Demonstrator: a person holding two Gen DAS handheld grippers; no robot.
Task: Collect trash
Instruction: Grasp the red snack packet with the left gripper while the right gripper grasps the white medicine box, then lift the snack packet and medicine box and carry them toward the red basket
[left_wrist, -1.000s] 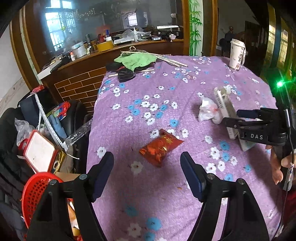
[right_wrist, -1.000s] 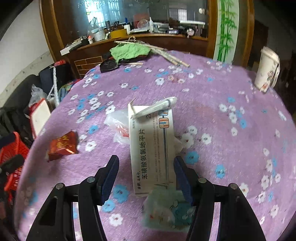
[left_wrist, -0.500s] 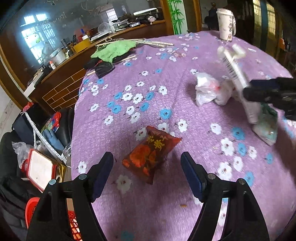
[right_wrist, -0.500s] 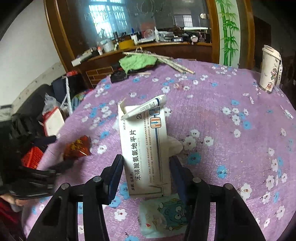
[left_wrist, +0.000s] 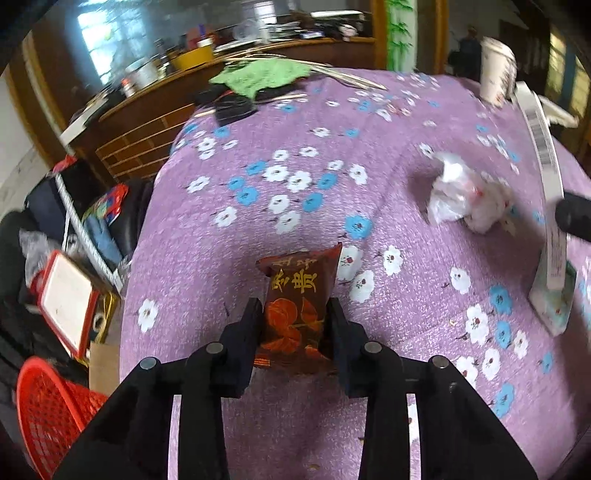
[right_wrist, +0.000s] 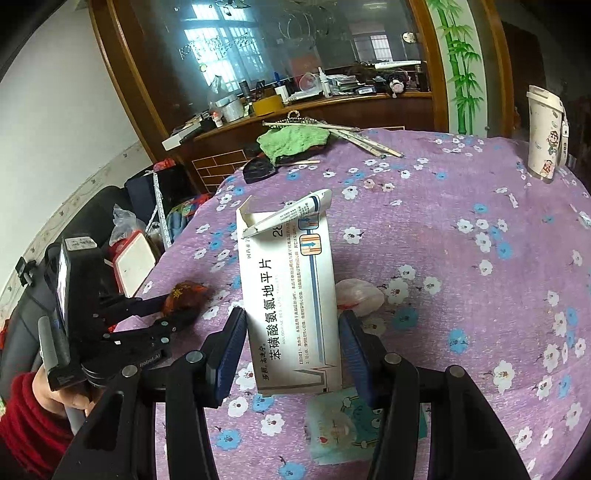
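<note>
Left gripper (left_wrist: 293, 325) pinched the red snack packet (left_wrist: 300, 306); right gripper (right_wrist: 291, 350) clamped on the medicine box (right_wrist: 291, 295). Thin, slick packet, likely to slide out if jerked upward.

I am in a lived-in home: my counter wears a purple flowered cloth (right_wrist: 461, 295), a cartoon tumbler (right_wrist: 546, 134) stands at two o'clock, a wooden sideboard (right_wrist: 314, 110) piled with household odds sits at twelve, and a red basket (left_wrist: 48, 410) waits at eight.
</note>
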